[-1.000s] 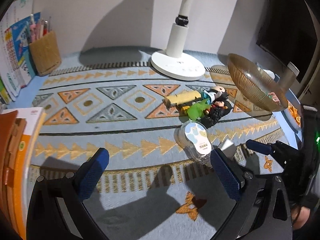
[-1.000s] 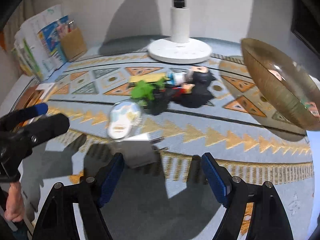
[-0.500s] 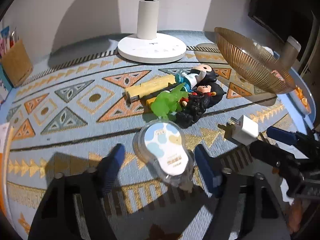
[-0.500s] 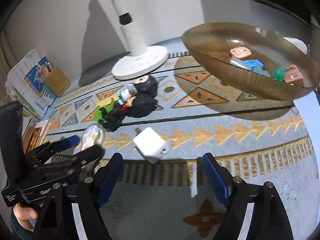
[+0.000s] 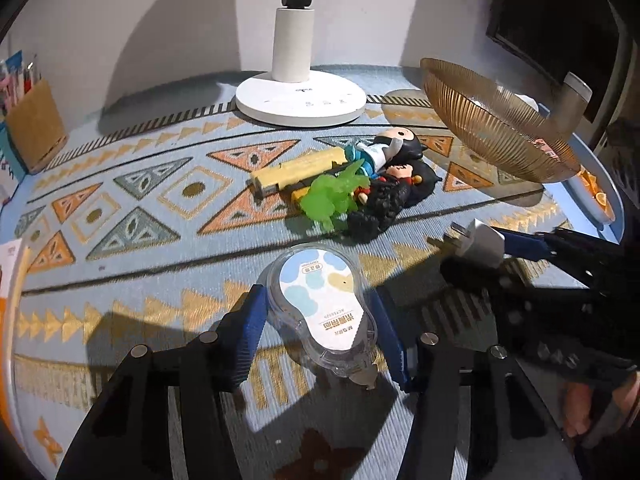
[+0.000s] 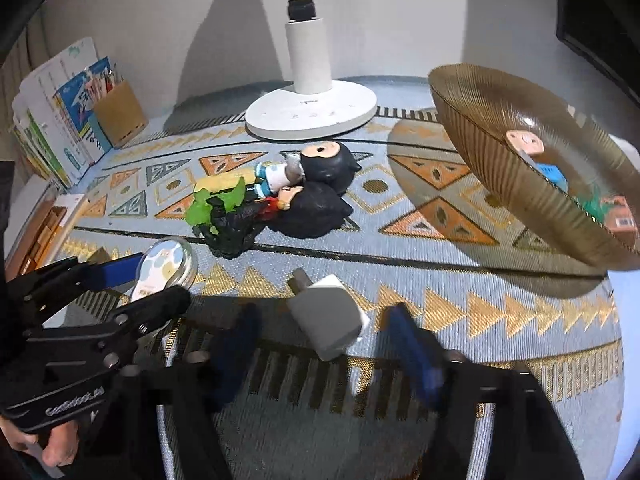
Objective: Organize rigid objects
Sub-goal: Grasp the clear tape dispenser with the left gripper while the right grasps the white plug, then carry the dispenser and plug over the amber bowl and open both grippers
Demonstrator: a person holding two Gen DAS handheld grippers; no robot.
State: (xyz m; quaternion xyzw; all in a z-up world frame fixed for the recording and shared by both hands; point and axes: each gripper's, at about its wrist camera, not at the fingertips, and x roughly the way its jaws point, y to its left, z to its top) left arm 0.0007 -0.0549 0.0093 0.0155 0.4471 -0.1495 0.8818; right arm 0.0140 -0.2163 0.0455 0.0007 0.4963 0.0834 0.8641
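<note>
My left gripper [image 5: 320, 328] is closing around the tape dispenser [image 5: 320, 308], my right gripper [image 6: 320, 344] around the charger [image 6: 326, 326]; neither clamped yet. Smooth casings could squirt out.

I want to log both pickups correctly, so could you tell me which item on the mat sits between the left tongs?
The clear correction tape dispenser, with a cloud-patterned label; the left tongs are closing around it. The white charger plug sits between the right tongs.

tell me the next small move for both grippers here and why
Probably finish closing, then lift. The left gripper has the clear correction tape case between closing jaws; the right gripper is closing around the white charger. Both lie on the mat.
</note>
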